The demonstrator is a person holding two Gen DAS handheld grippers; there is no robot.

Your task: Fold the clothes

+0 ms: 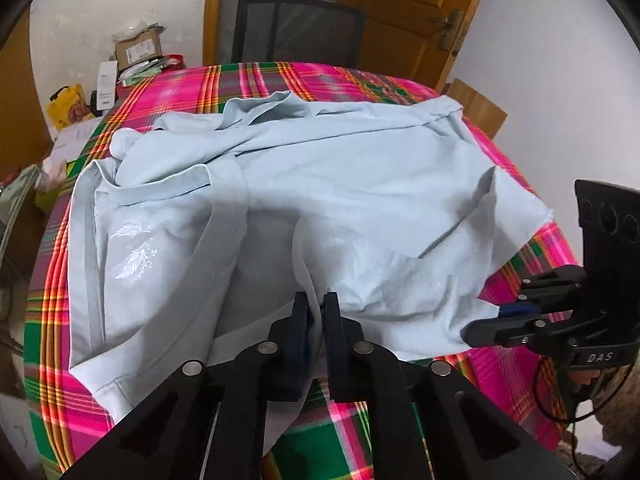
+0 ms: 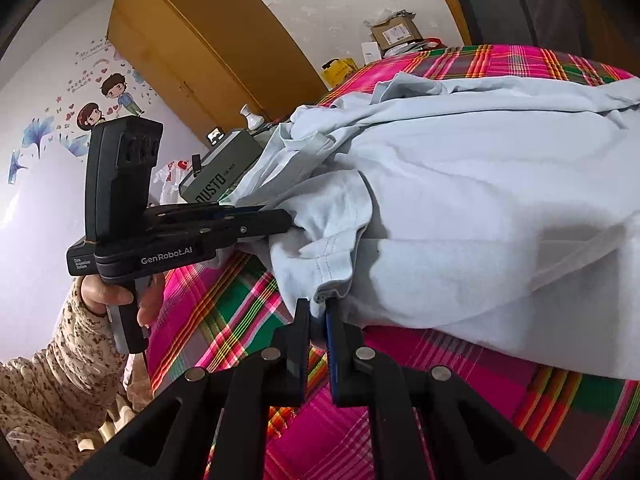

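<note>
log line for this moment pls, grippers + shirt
left gripper: shut on light blue shirt | right gripper: shut on shirt hem | shirt: crumpled on plaid tablecloth

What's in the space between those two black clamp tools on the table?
In the left wrist view, only rumpled pale blue shirt fabric lies between the left gripper and the right gripper, with plaid tablecloth below it. Each gripper pinches the shirt's edge.

Garment: a pale blue cotton shirt (image 1: 340, 184) is spread rumpled on a pink-green plaid tablecloth (image 1: 256, 80).
Left gripper (image 1: 316, 312): shirt fabric is pinched.
Right gripper (image 1: 480, 322): shirt edge is clamped.
</note>
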